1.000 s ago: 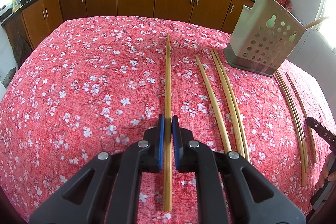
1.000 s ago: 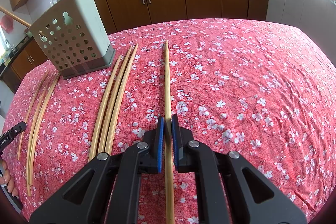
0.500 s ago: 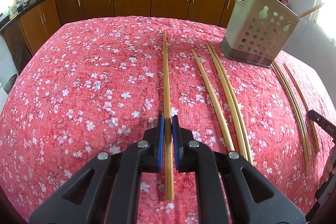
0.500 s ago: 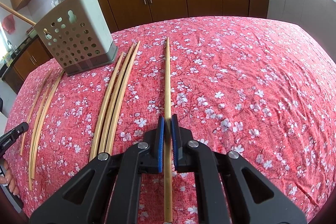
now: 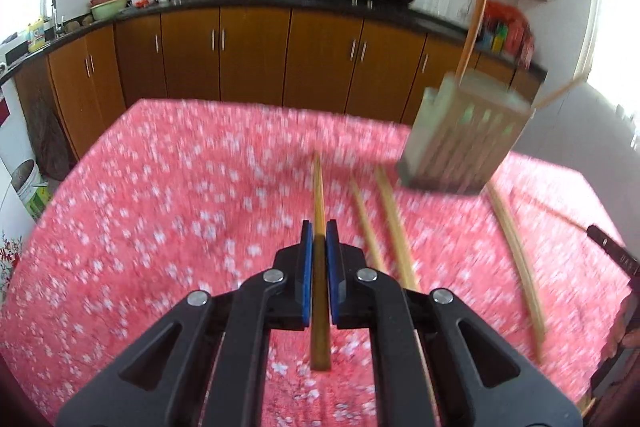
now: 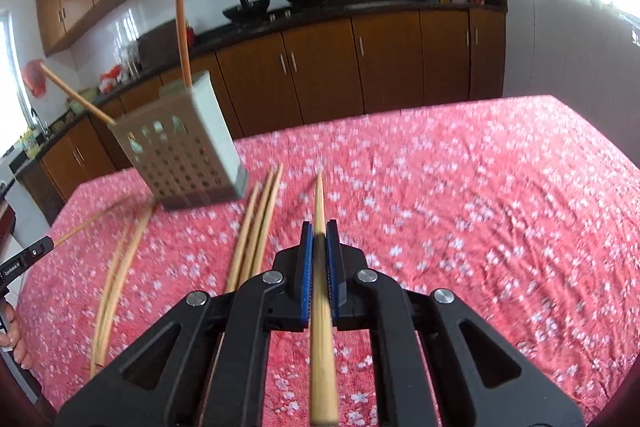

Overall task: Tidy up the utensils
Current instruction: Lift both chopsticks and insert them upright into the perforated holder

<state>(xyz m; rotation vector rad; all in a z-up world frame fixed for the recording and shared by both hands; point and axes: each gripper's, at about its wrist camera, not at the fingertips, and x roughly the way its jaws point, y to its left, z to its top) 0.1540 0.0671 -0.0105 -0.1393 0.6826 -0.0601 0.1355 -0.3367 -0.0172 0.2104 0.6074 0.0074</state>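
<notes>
- Left wrist view: at the upper right of the frame a pale perforated utensil holder (image 5: 464, 143) stands on the worktop (image 5: 160, 195), which is spread with a red flowered cloth. One long chopstick (image 5: 476, 15) rises from its top and a second (image 5: 560, 93) leans out to the right; motion blur smears its holes into streaks.
- Low centre, the left gripper (image 5: 319, 239) is clamped on a single bamboo chopstick (image 5: 319, 195), its blue pads pressing both sides. The stick is plain tan and straight, pointing away up the frame, with its blunt near end showing below the pads.
- To the right of it, loose chopsticks (image 5: 392, 219) lie on the cloth, and further right another pair (image 5: 516, 247) runs toward the lower right; how many there are is lost in blur. At the right edge, part of the other gripper is cut off.
- Right wrist view: the same holder (image 6: 180, 155) sits at the left of the frame, one orange-brown stick (image 6: 181, 23) upright in it and one (image 6: 74, 95) slanting out to the left.
- Left of centre, three chopsticks (image 6: 256, 227) lie side by side on the cloth; further left a blurred bundle (image 6: 116, 267) curves toward the lower left, near a fingertip (image 6: 18, 343) at the edge.
- Centre, the right gripper (image 6: 319, 239) is closed tight on its own chopstick (image 6: 319, 199), tapered tip pointing away, thick end cut off at the bottom.
</notes>
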